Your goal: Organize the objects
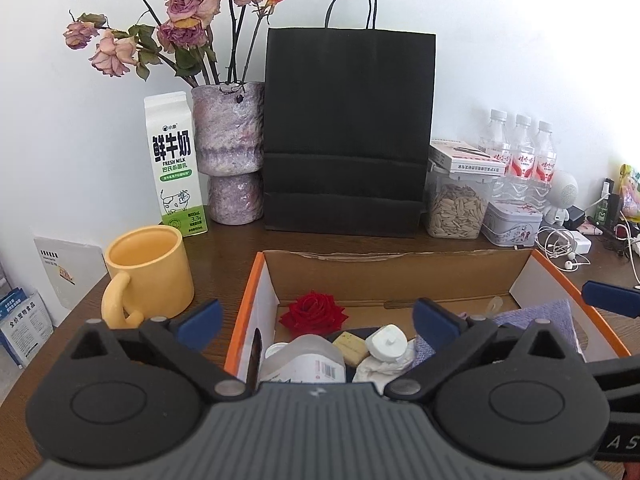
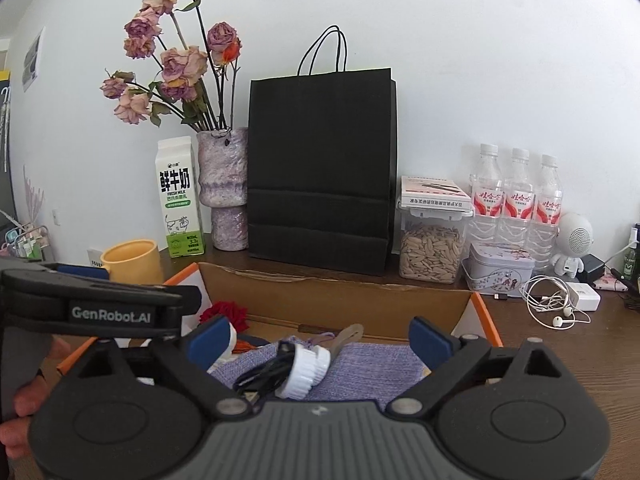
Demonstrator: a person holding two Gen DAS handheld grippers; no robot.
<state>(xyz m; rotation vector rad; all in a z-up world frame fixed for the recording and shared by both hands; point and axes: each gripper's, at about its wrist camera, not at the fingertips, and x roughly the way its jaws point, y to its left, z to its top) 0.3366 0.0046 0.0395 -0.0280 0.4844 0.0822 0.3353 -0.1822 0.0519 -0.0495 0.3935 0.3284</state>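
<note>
On the dark wooden worktop (image 1: 224, 236), a yellow mug (image 1: 154, 272) stood just left of an open cardboard box (image 1: 392, 276) with orange outer walls. Inside lay, from the left, a red rose (image 1: 314, 312), a white bottle (image 1: 304, 360), a white round cap (image 1: 388, 342) and lilac woven cloth (image 2: 360, 364). Both the left hand-held gripper (image 1: 316, 320) and the right hand-held gripper (image 2: 320, 338) hung over it with jaws spread wide, gripping nothing.

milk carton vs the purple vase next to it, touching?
Cannot tell. In the left wrist view the milk carton overlaps the vase edge to edge, with no visible gap, but one may simply stand behind the other.
</note>
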